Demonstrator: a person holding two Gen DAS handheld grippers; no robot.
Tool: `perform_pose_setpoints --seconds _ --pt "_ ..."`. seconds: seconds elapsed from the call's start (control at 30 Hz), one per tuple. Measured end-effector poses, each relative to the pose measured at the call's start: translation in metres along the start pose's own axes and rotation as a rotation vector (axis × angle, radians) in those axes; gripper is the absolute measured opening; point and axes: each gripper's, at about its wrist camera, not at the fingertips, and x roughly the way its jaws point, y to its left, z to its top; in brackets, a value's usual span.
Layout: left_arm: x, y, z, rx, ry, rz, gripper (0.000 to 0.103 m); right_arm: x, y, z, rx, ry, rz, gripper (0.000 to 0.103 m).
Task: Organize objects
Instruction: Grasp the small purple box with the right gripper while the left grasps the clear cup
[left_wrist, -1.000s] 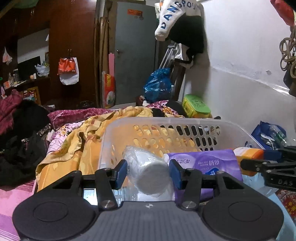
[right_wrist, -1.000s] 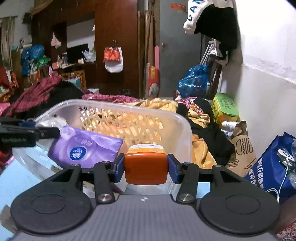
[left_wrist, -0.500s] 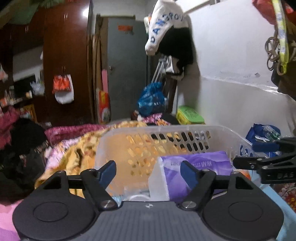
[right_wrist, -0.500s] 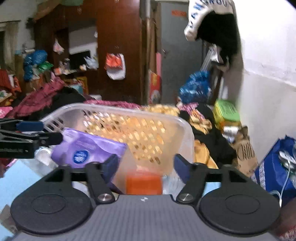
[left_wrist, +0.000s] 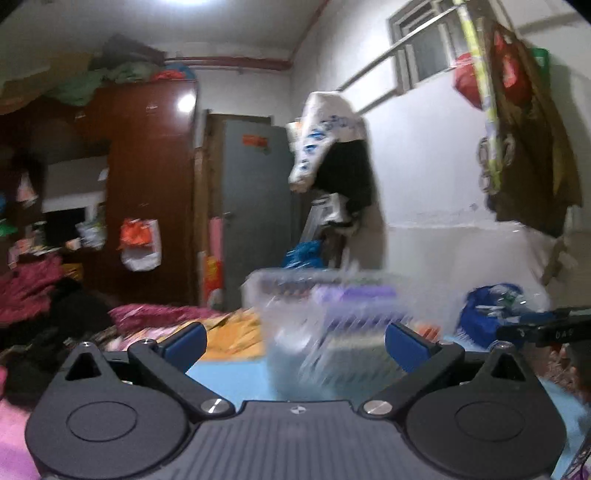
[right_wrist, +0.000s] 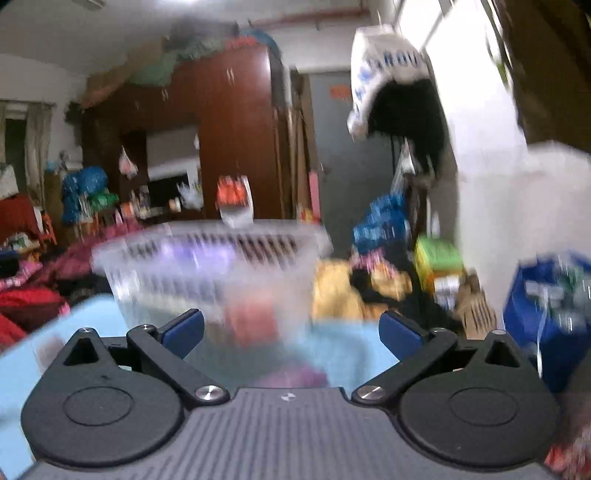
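Cluttered room, both views blurred by motion. At the back, a tall dark-red wardrobe and beside it a grey door; on the right, a white wall with a black-and-white garment hanging on it. Lower, a heap of yellow and pink bedding to the left of a light blue surface.

On that blue surface, a translucent plastic basket with slotted walls, standing ahead of both tools and well apart from their fingertips. Inside it, a purple tissue pack, seen through the wall and over the rim; lower in the basket, in the right wrist view, a smeared orange thing, too blurred to tell more. To the right of the basket, a blue bag against the wall.

Left gripper: released, jaws just opened wide, nothing between the blue pads. Right gripper: released as well, jaws just spread to full width, nothing grasped, only the blurred basket seen beyond.
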Motion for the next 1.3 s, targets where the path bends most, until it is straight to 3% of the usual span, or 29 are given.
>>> perform_pose_setpoints --seconds 0.23,0.67,0.7,0.8,1.0,1.03,1.1,1.3 --pt "0.012 0.011 -0.028 -0.027 0.122 0.057 0.103 0.050 -0.012 -0.015 0.116 0.212 -0.031 0.103" --pt "0.027 -0.005 -0.047 0.003 0.185 0.021 0.096 0.057 0.012 -0.020 0.090 0.242 -0.033 0.098" --pt "0.028 -0.006 -0.046 0.001 0.186 0.022 0.096 0.059 0.014 -0.021 0.082 0.251 -0.038 0.092" --pt "0.032 -0.008 -0.047 0.008 0.202 0.026 0.088 0.061 0.013 -0.023 0.091 0.275 -0.041 0.069" --pt "0.033 -0.006 -0.049 -0.006 0.217 0.006 0.050 0.047 0.010 -0.031 0.097 0.291 -0.024 0.052" --pt "0.033 -0.006 -0.050 -0.010 0.217 0.001 0.044 0.046 0.010 -0.033 0.096 0.292 -0.018 0.044" --pt "0.032 -0.006 -0.050 -0.008 0.212 -0.003 0.033 0.042 0.013 -0.035 0.083 0.286 -0.023 0.042" --pt "0.022 -0.005 -0.050 -0.010 0.146 0.005 0.032 0.013 0.023 -0.034 0.014 0.179 -0.033 0.039"
